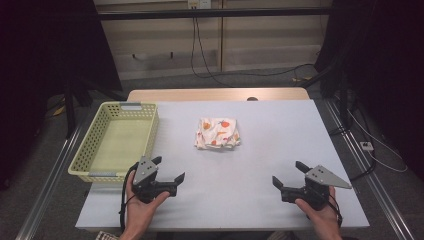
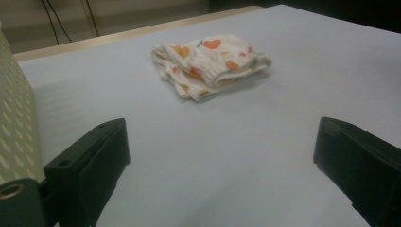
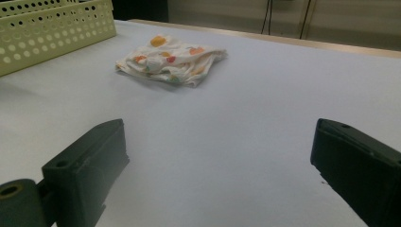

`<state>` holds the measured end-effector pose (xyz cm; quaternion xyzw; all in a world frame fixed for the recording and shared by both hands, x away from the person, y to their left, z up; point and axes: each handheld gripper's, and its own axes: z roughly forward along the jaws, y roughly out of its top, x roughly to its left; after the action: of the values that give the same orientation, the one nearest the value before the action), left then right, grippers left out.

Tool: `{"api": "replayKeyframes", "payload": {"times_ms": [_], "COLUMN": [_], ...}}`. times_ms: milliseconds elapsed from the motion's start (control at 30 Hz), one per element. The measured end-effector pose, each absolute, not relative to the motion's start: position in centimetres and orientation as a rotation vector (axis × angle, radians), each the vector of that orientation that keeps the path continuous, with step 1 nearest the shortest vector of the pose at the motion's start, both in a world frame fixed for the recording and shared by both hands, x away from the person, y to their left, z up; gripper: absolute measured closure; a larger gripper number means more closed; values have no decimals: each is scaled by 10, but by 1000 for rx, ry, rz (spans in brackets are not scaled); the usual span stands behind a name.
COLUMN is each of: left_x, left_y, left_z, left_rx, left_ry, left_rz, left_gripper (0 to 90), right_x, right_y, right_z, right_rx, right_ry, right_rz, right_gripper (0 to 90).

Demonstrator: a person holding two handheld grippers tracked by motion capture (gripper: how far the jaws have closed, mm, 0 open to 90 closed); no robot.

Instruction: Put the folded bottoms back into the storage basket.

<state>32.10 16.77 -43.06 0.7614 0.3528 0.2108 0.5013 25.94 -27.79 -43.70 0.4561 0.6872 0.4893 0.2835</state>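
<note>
Small folded white cloth printed with orange and red fruit shapes (image 1: 217,133): lies flat on the pale grey tabletop (image 1: 240,170), roughly at its middle, well apart from both tools. Left gripper, black with two jaws and a grey plate on top (image 1: 169,169): held in the person's left hand near the table's front edge, nearer than the cloth and to its left; jaws spread wide, nothing between them. In the left gripper view the cloth (image 2: 208,64) sits ahead of the jaws, bare tabletop (image 2: 222,156) between. Right gripper, same make (image 1: 288,175): held in the right hand near the front edge, nearer than the cloth and to its right; jaws likewise spread, nothing between them; the cloth (image 3: 171,60) lies ahead and leftward in its own view. Pale yellow-green perforated plastic basket (image 1: 95,145): stands left of the cloth at the table's left edge, apart from it, just beyond the left gripper. Open tabletop surrounds the cloth on every side.
</note>
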Motion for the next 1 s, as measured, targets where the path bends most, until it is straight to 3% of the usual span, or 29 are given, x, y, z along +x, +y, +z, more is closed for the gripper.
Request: {"api": "replayKeyframes", "payload": {"times_ms": [1000], "left_x": [336], "left_y": [155], "left_z": [-428], "left_rx": [1903], "left_ry": [853], "left_rz": [430], "left_gripper": [44], "right_x": [262], "right_y": [-276], "right_z": [-438], "right_rx": [1253], "right_ry": [1856], "right_rz": [1305], "right_gripper": [27]}}
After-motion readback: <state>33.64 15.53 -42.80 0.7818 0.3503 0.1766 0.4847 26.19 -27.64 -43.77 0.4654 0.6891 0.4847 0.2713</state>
